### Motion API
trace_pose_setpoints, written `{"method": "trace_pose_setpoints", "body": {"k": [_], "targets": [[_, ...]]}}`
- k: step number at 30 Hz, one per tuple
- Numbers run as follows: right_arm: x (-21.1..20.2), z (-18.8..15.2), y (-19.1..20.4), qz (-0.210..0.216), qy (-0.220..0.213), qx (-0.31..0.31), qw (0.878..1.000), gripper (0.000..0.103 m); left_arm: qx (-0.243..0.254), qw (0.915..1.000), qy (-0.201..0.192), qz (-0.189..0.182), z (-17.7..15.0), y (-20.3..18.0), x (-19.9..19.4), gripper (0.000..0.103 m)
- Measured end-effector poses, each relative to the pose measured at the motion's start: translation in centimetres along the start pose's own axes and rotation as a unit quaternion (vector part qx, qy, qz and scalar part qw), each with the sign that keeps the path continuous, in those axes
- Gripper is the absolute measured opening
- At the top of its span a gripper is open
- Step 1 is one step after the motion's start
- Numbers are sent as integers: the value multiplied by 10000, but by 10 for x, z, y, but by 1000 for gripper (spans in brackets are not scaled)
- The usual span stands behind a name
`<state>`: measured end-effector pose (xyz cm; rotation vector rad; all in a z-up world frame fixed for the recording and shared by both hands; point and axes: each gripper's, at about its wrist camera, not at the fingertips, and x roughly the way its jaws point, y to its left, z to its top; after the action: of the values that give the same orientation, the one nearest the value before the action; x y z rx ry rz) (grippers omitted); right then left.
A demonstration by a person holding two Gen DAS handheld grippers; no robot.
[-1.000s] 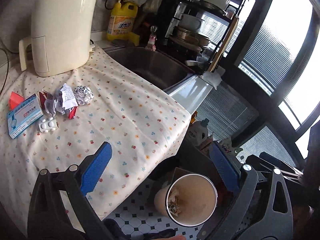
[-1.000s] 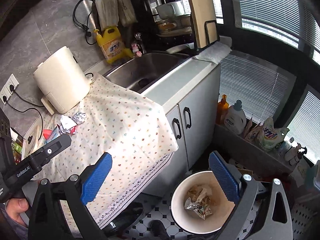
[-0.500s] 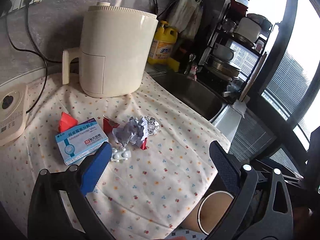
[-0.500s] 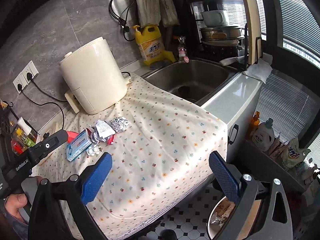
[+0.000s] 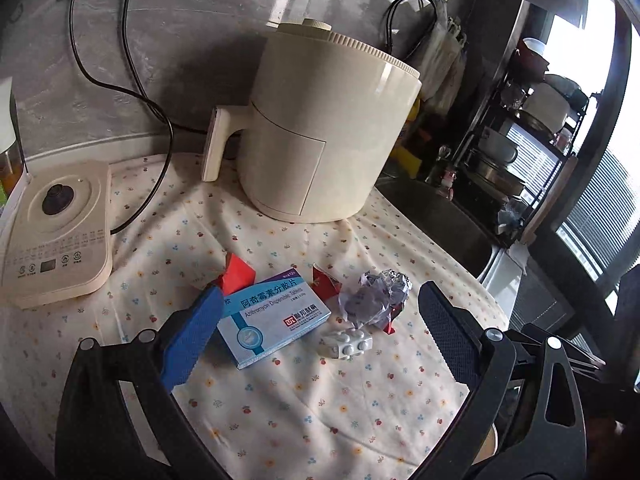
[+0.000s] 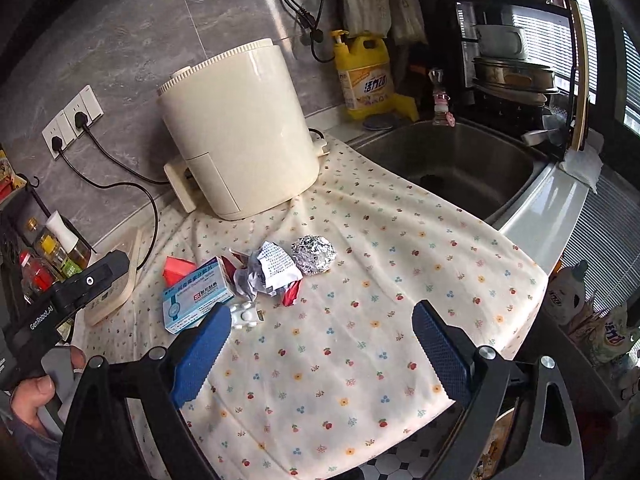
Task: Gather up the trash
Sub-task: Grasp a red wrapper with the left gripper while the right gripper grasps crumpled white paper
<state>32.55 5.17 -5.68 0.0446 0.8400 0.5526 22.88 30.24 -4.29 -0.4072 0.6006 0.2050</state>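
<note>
Right wrist: right gripper (image 6: 322,344) released over bare floral cloth (image 6: 400,280); left gripper (image 5: 316,336) released.

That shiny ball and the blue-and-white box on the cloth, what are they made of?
The shiny ball looks like crumpled aluminium foil: silvery, creased, glinting. The blue-and-white box seems thin printed cardboard, smooth, with sharp folded edges; probably a medicine carton.

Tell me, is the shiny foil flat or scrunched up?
Scrunched up: the foil sits as a crinkled silver ball on the cloth, beside the crumpled paper.
</note>
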Motion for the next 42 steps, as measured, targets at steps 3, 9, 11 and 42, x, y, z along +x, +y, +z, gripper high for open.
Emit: {"method": "trace_pose_setpoints", "body": {"k": [3, 9, 11, 42], "targets": [[15, 4, 10, 56, 102, -27, 9999, 83, -55, 10000, -19, 13, 5, 12, 7, 93], [48, 12, 29, 113, 414, -149, 9990, 69, -244, 9995, 172, 34, 11, 38, 33, 82], [59, 15, 33, 127, 526, -188, 9984, 66, -268, 9993, 233, 78, 11, 44, 42, 77], [36, 21, 33, 95, 145, -429, 9989, 12, -286, 9994, 42, 182, 17, 37, 34, 10]]}}
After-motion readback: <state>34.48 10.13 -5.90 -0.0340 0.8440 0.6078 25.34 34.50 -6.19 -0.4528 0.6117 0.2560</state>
